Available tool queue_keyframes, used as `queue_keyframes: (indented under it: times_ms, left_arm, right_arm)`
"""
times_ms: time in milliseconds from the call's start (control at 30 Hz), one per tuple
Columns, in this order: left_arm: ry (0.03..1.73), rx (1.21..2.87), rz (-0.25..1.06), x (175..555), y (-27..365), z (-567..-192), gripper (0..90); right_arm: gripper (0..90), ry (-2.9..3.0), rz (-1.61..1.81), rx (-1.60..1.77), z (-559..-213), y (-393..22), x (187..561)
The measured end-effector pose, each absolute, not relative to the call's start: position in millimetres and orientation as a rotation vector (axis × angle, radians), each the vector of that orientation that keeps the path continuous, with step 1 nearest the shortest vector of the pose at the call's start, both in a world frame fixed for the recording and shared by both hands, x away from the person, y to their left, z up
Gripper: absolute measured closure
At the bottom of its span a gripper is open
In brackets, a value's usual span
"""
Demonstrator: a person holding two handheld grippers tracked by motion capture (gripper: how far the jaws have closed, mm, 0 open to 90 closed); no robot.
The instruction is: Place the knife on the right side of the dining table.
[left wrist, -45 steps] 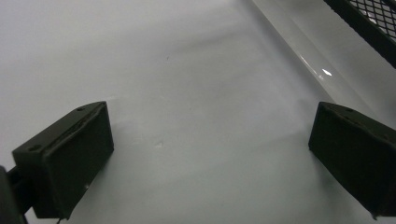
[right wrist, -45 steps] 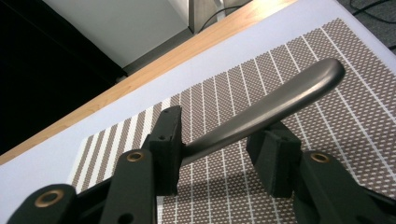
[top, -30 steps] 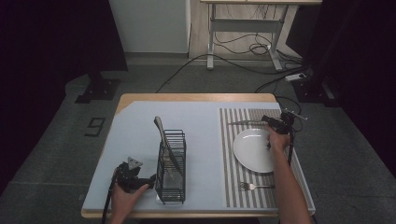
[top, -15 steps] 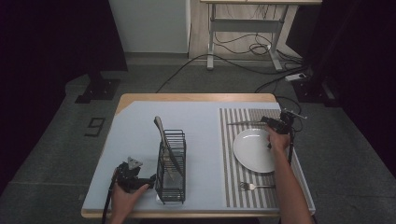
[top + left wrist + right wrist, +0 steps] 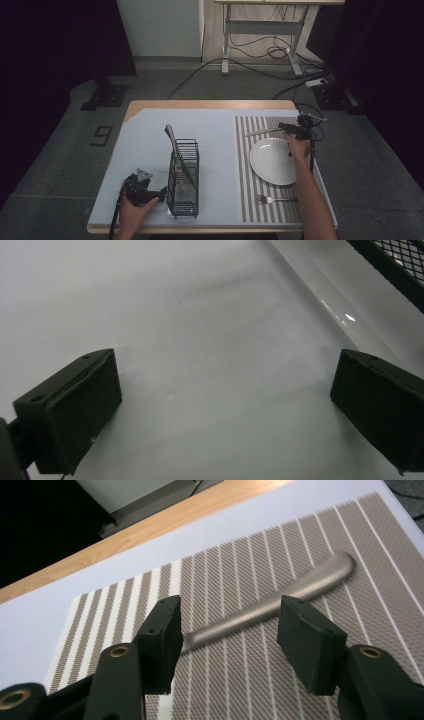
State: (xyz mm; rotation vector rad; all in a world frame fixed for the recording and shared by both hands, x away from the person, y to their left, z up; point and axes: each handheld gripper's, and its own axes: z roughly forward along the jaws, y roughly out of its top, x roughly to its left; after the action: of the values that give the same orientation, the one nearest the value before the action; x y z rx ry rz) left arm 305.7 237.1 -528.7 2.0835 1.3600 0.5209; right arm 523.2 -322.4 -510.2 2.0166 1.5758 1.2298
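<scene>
High view: a light blue table [image 5: 215, 135] is carrying a wire rack, a striped mat and both of the person's grippers.
Left gripper [image 5: 159, 192]: it is sitting low at about 7 o'clock on the table, just beside the rack's left side, with the person's left hand [image 5: 131, 212] wrapping it from below.
Left gripper view: the two black jaws are standing wide apart over bare table surface, gripping nothing; the rack's black mesh [image 5: 400, 257] is showing at 1 o'clock.
Right gripper [image 5: 281, 126]: it is hovering at about 2 o'clock on the table, over the far edge of the striped placemat [image 5: 260, 190], with the right hand [image 5: 299, 147] lying over the plate's far rim.
Right gripper view: the jaws are gaping open on either side of a silver utensil handle [image 5: 280, 600] that is lying flat on the mat; neither pad is touching it, as far as can be told.
Rack [image 5: 184, 180]: a black wire caddy is standing upright at 6 o'clock, with a knife [image 5: 175, 150] leaning inside it, handle pointing toward 11 o'clock.
Plate [image 5: 272, 162]: a white round plate is resting on the mat at 4 o'clock.
Fork [image 5: 275, 199]: it is lying on the mat near the plate, toward 5 o'clock, apart from both grippers.
</scene>
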Motion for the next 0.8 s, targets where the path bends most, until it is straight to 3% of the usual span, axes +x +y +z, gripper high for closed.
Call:
queue_keyframes:
  times_ms: [800]
  left_arm:
    - [1.361, 2.082, 0.52, 305.8, 237.2, -528.7, 0.0]
  right_arm:
    - [45.9, 1.784, 1.022, 1.913, -516.0, -297.3, 565.1]
